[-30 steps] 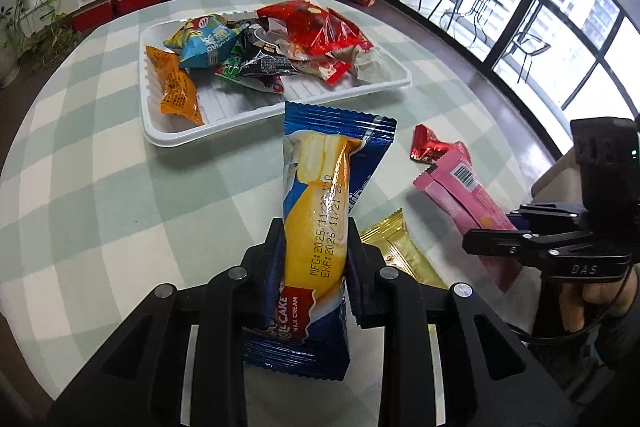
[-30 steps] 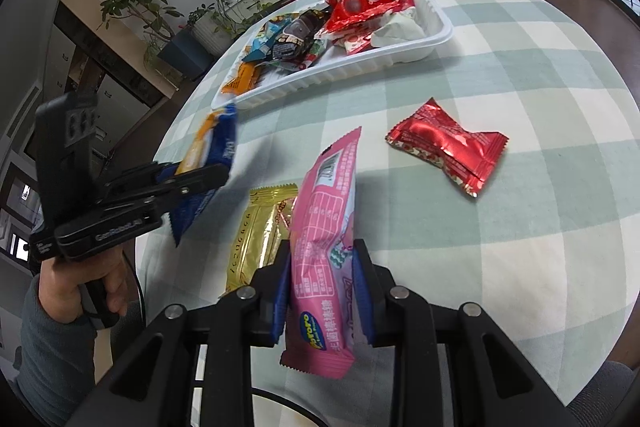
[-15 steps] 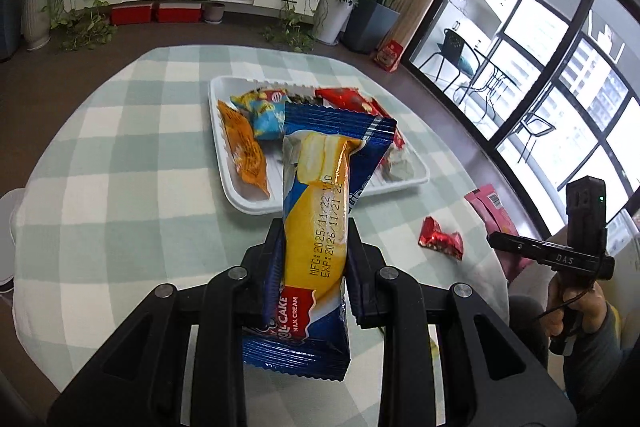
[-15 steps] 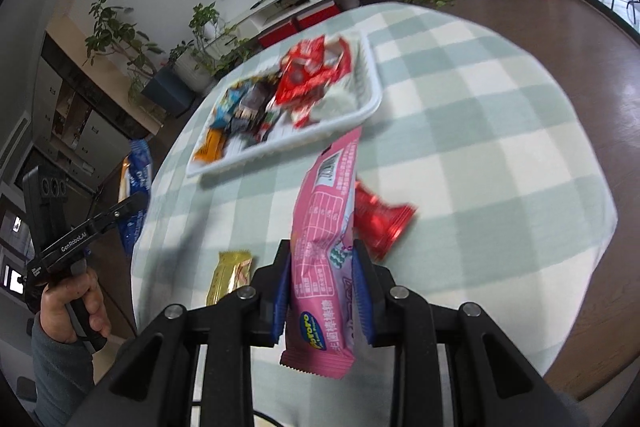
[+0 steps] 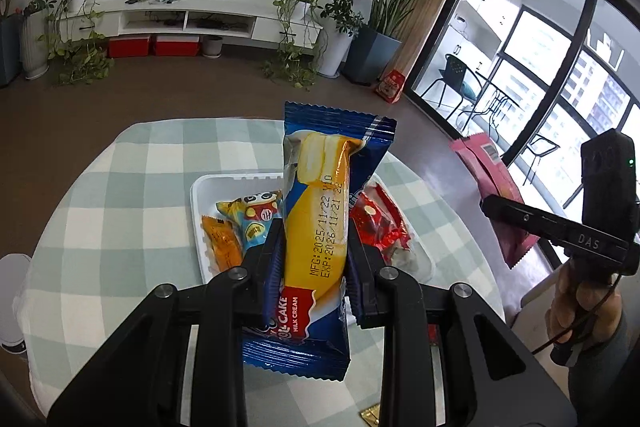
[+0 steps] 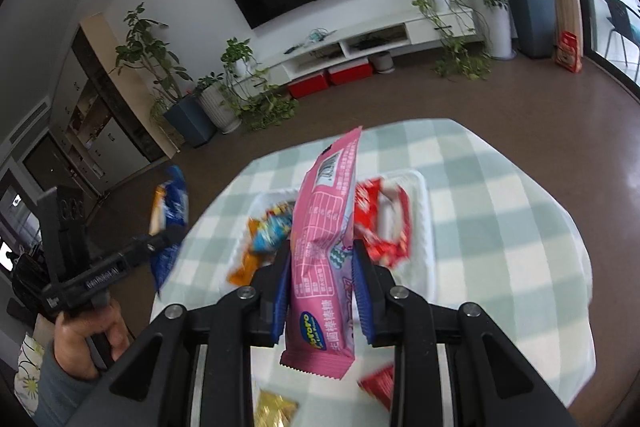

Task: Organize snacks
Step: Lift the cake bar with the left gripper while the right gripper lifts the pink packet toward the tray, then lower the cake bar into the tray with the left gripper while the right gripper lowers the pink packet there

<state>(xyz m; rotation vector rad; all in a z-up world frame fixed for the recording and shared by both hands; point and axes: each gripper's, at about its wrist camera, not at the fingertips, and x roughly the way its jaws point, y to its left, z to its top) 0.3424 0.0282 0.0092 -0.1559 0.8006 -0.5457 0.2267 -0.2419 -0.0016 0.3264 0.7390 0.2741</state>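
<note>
My left gripper (image 5: pixel 316 247) is shut on a blue and yellow milk cream cake pack (image 5: pixel 320 227), held upright high above the table. My right gripper (image 6: pixel 322 263) is shut on a long pink snack pack (image 6: pixel 324 235), also lifted. Below both lies the white tray (image 5: pixel 197 195) (image 6: pixel 424 227) with an orange pack (image 5: pixel 220 243), a blue cartoon pack (image 5: pixel 256 215) and red packs (image 5: pixel 380 227) inside. In the left wrist view the right gripper (image 5: pixel 504 205) with the pink pack (image 5: pixel 488 179) shows at the right. The left gripper (image 6: pixel 168 233) with the blue pack (image 6: pixel 170 207) shows at the left of the right wrist view.
A round table with a green checked cloth (image 5: pixel 120 207) carries the tray. A gold pack (image 6: pixel 276 409) and a red wrapped snack (image 6: pixel 378 385) lie on the cloth near me. A person's hands (image 5: pixel 576 303) (image 6: pixel 88 331) grip the handles. Plants, a TV unit and windows stand far behind.
Both grippers have risen well above the table with their packs and moved toward the tray, which now sits right under them. The table looks smaller and the right wrist view is blurred.
</note>
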